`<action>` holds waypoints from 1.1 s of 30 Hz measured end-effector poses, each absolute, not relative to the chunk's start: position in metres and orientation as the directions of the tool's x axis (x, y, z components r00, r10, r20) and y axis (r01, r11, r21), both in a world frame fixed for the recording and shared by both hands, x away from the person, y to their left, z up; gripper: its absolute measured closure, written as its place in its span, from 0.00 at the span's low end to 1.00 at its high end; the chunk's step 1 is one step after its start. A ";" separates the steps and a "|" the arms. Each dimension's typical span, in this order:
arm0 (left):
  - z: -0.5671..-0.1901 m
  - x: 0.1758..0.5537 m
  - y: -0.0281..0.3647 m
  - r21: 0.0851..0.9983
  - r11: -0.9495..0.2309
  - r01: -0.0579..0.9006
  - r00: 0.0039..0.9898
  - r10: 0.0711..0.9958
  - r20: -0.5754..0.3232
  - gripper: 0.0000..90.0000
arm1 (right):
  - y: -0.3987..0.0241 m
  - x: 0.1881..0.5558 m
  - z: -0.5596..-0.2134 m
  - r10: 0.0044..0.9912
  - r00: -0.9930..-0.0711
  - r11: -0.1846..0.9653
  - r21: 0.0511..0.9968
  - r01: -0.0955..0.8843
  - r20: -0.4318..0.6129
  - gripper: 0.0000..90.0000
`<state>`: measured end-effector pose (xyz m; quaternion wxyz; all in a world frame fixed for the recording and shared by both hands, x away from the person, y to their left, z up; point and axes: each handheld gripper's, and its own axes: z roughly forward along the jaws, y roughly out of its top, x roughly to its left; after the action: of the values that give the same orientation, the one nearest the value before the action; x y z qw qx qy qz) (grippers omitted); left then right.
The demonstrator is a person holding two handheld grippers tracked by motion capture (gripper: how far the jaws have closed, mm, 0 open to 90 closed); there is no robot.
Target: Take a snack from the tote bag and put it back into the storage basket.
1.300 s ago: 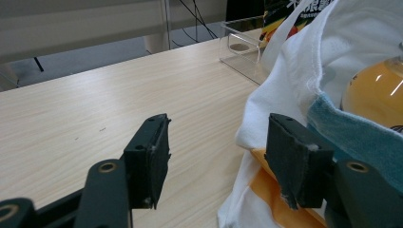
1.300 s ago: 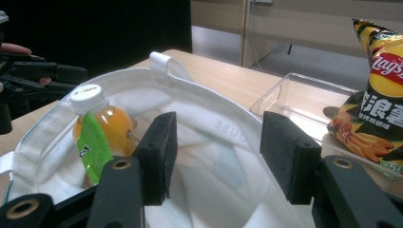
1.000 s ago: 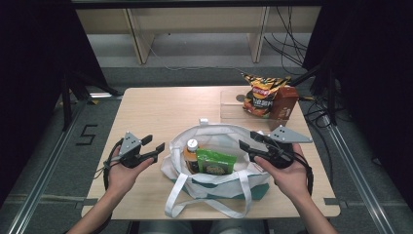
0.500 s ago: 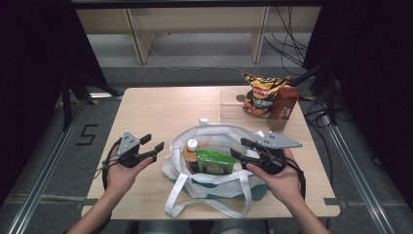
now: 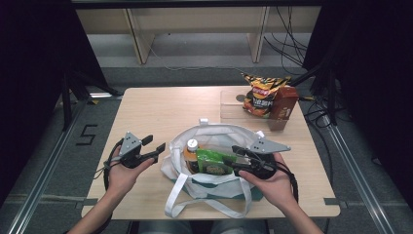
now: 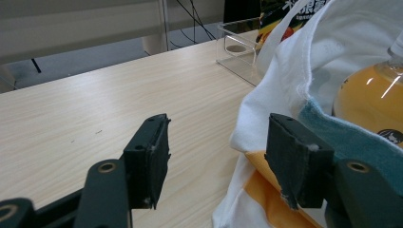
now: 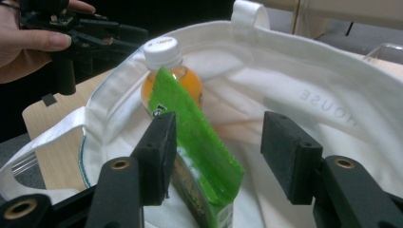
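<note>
A white tote bag (image 5: pixel 214 187) lies open at the table's front middle. Inside stand an orange drink bottle (image 5: pixel 191 152) with a white cap and a green snack pack (image 5: pixel 214 163). My right gripper (image 5: pixel 234 157) reaches over the bag's right rim. In the right gripper view its jaws (image 7: pixel 218 130) stand open around the top edge of the green pack (image 7: pixel 199 142). The left pad is close beside the pack and the right pad stands apart from it. The bottle (image 7: pixel 164 71) is just behind. My left gripper (image 5: pixel 155 147) is open with nothing between its pads (image 6: pixel 216 142), beside the bag's left rim (image 6: pixel 266 114).
At the back right a clear tray (image 5: pixel 233 103) holds an orange chip bag (image 5: pixel 260 92) and a brown box (image 5: pixel 282 105). The bag's long handles (image 5: pixel 178 197) trail toward the front edge. Bare tabletop (image 5: pixel 160 109) lies behind the bag.
My right gripper has moved left and down, from beside the bag's right rim to over its opening at the green pack. The left gripper has stayed still.
</note>
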<state>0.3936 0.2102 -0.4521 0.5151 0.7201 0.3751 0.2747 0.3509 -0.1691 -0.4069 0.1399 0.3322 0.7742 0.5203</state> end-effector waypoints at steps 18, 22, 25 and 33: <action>-0.454 0.395 0.210 0.947 -0.198 0.255 0.574 0.819 0.016 0.44 | -0.164 0.352 -0.418 0.650 -0.750 0.283 0.876 0.391 0.124 0.67; -0.453 0.394 0.209 0.948 -0.188 0.258 0.570 0.822 0.008 0.44 | -0.164 0.353 -0.420 0.631 -0.770 0.312 0.878 0.362 0.093 0.72; -0.453 0.394 0.209 0.947 -0.192 0.256 0.570 0.821 0.012 0.44 | -0.162 0.351 -0.421 0.638 -0.762 0.301 0.876 0.378 0.109 0.75; -0.453 0.394 0.209 0.947 -0.193 0.257 0.570 0.822 0.012 0.44 | -0.166 0.353 -0.423 0.618 -0.781 0.326 0.875 0.357 0.088 0.88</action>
<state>0.3937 0.2094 -0.4531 0.5137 0.7218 0.3737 0.2746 0.3532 -0.1659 -0.4228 0.1318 0.3034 0.8037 0.4947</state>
